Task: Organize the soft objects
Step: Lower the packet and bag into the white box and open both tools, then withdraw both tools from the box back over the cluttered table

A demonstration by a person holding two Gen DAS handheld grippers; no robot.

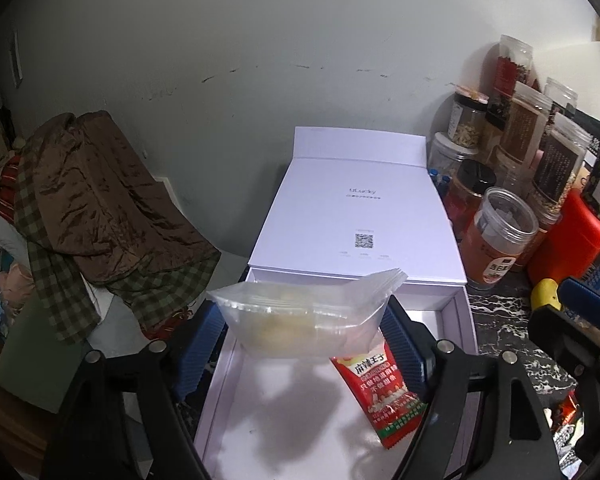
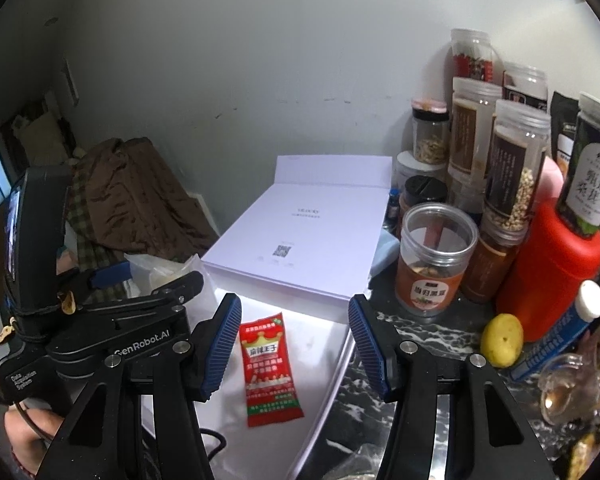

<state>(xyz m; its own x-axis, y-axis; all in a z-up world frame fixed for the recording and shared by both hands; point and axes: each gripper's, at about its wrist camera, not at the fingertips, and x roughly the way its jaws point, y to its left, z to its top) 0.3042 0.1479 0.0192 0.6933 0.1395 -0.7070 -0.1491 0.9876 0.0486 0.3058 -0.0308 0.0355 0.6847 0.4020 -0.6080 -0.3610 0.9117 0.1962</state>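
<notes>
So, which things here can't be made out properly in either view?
- Clear packet contents: left wrist view, cloudy film and blur.
- Red sachet top: left wrist view, packet covers it.
- Whether the left tongs grip the packet: contact hidden.
- White box near end: right wrist view, behind the right tongs.

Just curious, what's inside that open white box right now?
One red snack packet lies flat on the white box's floor. The left gripper holds a clear pouch above it, hiding part of the floor in that view.
</notes>
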